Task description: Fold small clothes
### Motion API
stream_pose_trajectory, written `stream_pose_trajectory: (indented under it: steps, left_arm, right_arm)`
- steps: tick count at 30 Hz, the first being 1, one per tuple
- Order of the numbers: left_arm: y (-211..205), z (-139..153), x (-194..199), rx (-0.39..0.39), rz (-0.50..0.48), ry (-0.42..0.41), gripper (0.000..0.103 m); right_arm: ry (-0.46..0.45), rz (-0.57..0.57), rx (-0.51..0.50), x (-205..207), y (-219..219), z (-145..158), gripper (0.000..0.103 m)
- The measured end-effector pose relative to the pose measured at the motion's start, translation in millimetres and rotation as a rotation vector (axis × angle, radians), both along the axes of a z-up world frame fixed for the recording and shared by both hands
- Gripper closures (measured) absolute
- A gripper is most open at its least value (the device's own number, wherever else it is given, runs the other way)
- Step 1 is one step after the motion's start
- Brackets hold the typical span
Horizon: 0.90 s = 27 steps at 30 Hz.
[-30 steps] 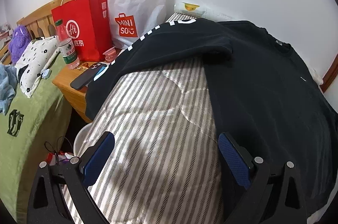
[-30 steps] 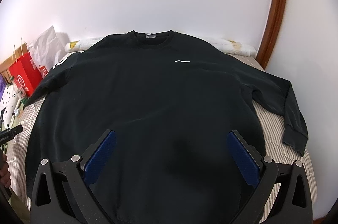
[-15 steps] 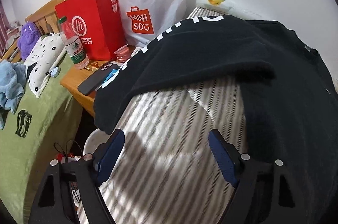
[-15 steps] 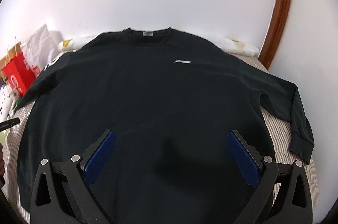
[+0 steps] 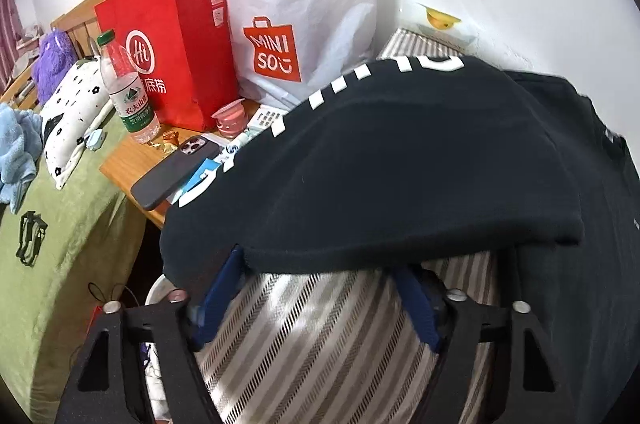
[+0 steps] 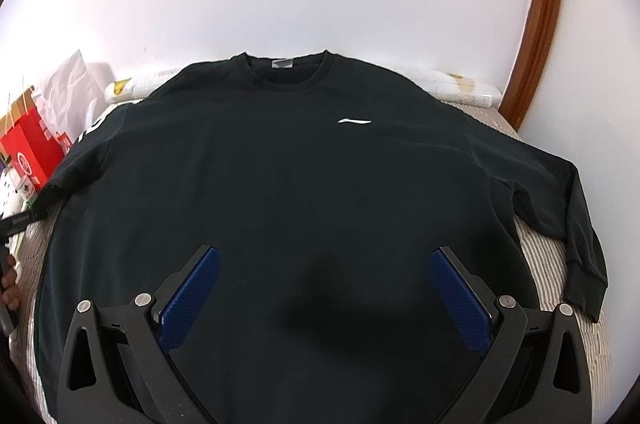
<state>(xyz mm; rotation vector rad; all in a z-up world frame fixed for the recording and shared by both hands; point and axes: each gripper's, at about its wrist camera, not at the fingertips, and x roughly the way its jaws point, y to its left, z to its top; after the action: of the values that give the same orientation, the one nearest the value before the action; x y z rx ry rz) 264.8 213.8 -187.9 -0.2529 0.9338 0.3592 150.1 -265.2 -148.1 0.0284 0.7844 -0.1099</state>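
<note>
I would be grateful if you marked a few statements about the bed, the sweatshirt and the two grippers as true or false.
1. The black sweatshirt lies spread flat, front up, on the striped bedding. True.
2. The right gripper is clamped on the collar. False: its jaws stand wide open over the lower body of the sweatshirt, gripping nothing.
3. The left gripper is at the edge of the sleeve with white lettering. True; its jaws have just been closing, with the sleeve edge between them.
4. The water bottle lies on its side. False: it stands upright beside the red paper bag.
5. A phone rests on the wooden nightstand. True.
</note>
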Motion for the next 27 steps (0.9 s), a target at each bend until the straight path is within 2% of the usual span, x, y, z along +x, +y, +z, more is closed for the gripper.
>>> stream_pose_trajectory:
  steps: [1, 3, 4, 5, 6, 8, 16, 19, 21, 27]
  left_arm:
    - [1.4, 1.0, 1.6, 0.003, 0.008, -0.004, 0.043]
    - [4.7, 4.6, 3.7, 0.028, 0.029, -0.006, 0.066]
    - [6.0, 6.3, 5.2, 0.049, 0.038, 0.004, 0.074]
    - [7.3, 8.4, 7.6, 0.081, 0.05, 0.025, 0.088]
    - [10.0, 10.2, 9.8, 0.088, 0.053, 0.034, 0.093]
    - [13.1, 19.3, 11.1, 0.073, 0.051, 0.026, 0.094]
    - [-25.3, 93.7, 13.5, 0.17, -0.005, -0.082, 0.094]
    - [-59.3, 125.3, 18.8, 0.198, -0.065, -0.133, 0.095]
    - [-83.4, 140.2, 23.6, 0.22, -0.104, -0.16, 0.095]
    - [-172.8, 165.7, 37.2, 0.236, -0.275, -0.236, 0.095]
  right_arm:
    - [0.002, -0.001, 0.005, 0.5, -2.0, -0.3, 0.0]
    - [0.006, -0.005, 0.027, 0.3, -8.6, -0.7, 0.0]
    - [0.008, -0.008, 0.04, 0.0, -12.3, -0.9, 0.0]
    - [0.01, -0.01, 0.053, -0.8, -17.4, -1.1, 0.0]
    - [0.01, -0.011, 0.058, -1.6, -19.2, -1.5, 0.0]
    - [0.01, -0.015, 0.06, -3.2, -25.6, -1.7, 0.0]
    - [-0.033, -0.065, 0.066, -22.6, -53.2, 15.1, 0.0]
    - [-0.073, -0.063, 0.098, -34.1, -63.1, 28.3, 0.0]
    - [-0.098, -0.063, 0.083, -41.8, -68.8, 35.7, 0.0]
    - [-0.115, -0.075, 0.069, -58.1, -89.6, 43.2, 0.0]
